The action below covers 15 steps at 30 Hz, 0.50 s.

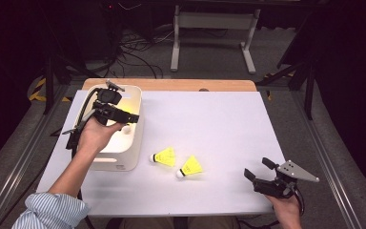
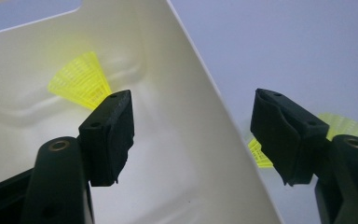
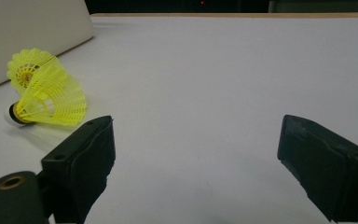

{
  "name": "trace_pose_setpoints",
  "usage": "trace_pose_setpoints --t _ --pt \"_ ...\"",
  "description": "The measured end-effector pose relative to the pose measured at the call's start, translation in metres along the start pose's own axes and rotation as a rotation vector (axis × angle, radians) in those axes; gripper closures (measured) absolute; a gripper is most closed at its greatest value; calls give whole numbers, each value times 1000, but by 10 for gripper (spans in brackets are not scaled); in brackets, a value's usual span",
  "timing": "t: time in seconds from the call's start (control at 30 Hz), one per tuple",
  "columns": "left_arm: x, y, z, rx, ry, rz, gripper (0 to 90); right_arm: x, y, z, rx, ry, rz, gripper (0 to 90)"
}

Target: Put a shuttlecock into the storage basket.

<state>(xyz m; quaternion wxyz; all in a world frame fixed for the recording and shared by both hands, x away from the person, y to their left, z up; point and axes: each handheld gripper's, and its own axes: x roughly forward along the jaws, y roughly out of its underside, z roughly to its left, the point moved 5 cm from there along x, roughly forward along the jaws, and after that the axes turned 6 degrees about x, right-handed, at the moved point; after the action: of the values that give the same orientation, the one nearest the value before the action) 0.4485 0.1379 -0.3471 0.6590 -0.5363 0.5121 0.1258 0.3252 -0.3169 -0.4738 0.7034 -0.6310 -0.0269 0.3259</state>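
A white bin [image 1: 124, 155] stands at the table's left. My left gripper [image 1: 129, 117] hovers over its right side, held in a hand. In the left gripper view my left gripper [image 2: 193, 105] is open, its jaws astride the bin's wall [image 2: 200, 140] without touching it. A yellow shuttlecock [image 2: 81, 80] lies inside the bin. Two more yellow shuttlecocks [image 1: 164, 156] [image 1: 189, 167] lie on the table right of the bin. My right gripper [image 1: 256, 167] rests open near the front right, nothing between its jaws. From my right gripper [image 3: 196, 126] both shuttlecocks [image 3: 51, 100] [image 3: 25, 67] lie ahead to the left.
The white tabletop [image 1: 209, 124] stretches between the shuttlecocks and the wooden far edge [image 1: 171, 84]. Beyond the table, a white stand [image 1: 214, 33] and cables sit on the floor. The bin's outer wall [image 3: 28, 37] is at the far left of the right gripper view.
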Motion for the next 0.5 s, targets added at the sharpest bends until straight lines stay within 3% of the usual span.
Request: trace_pose_setpoints --t 0.5 --pt "-4 0 -15 44 19 -6 319 0 0 0 2 -1 0 119"
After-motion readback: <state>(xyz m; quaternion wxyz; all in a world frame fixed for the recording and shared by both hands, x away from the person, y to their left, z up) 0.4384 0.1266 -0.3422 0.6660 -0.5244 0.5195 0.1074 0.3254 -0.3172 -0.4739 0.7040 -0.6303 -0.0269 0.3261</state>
